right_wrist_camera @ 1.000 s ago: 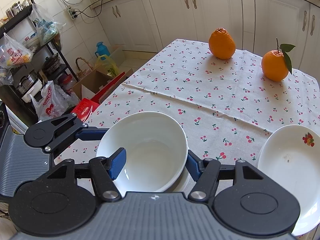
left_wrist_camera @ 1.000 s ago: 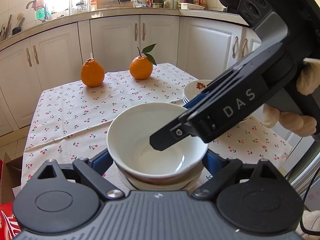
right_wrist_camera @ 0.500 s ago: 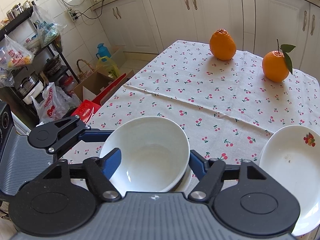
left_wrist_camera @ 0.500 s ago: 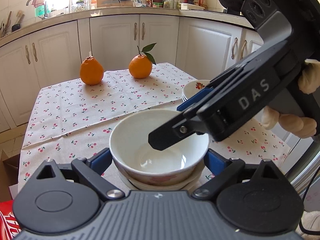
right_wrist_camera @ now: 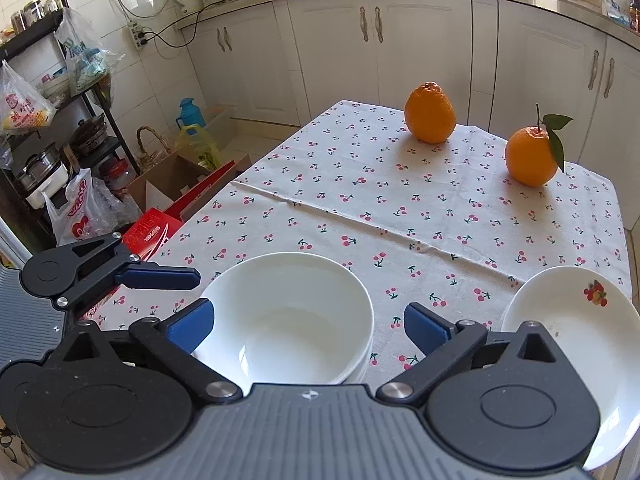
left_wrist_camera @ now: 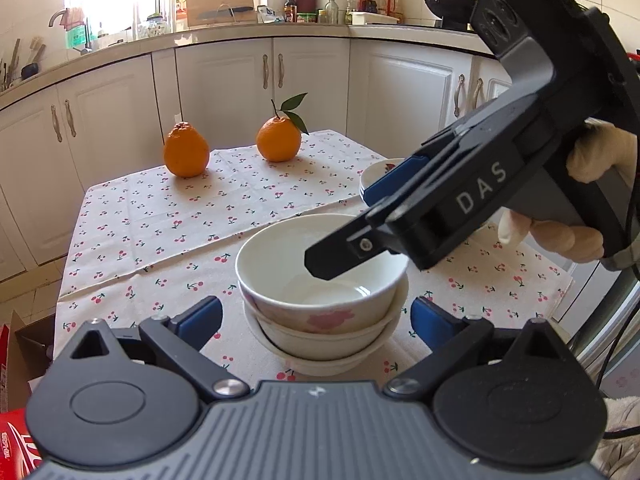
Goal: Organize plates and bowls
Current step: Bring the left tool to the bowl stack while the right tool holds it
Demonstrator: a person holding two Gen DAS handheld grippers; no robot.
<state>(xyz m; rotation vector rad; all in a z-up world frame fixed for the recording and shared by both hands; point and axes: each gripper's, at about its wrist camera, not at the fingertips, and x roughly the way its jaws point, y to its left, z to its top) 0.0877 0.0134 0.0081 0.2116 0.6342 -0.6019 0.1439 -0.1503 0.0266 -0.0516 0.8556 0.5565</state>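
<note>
I count three nested bowls [left_wrist_camera: 320, 312] near the table's 6 o'clock edge – top one with a pink flower print, two white ones under it. Plate stack [right_wrist_camera: 560, 320] just at the bowls' 3 o'clock; count unreadable, cut off by my right gripper body. Two oranges [right_wrist_camera: 430, 114] at the far 12 o'clock end, one with a leaf. Left gripper [left_wrist_camera: 316, 320] has its jaws spread wide, straddling the bowl stack, pads clear of it. Right gripper [right_wrist_camera: 308, 324] jaws opening, bowls between them, no contact I can see – in the left view its finger hides the far rim. Cherry-print tablecloth [right_wrist_camera: 360, 200] covers the table.
</note>
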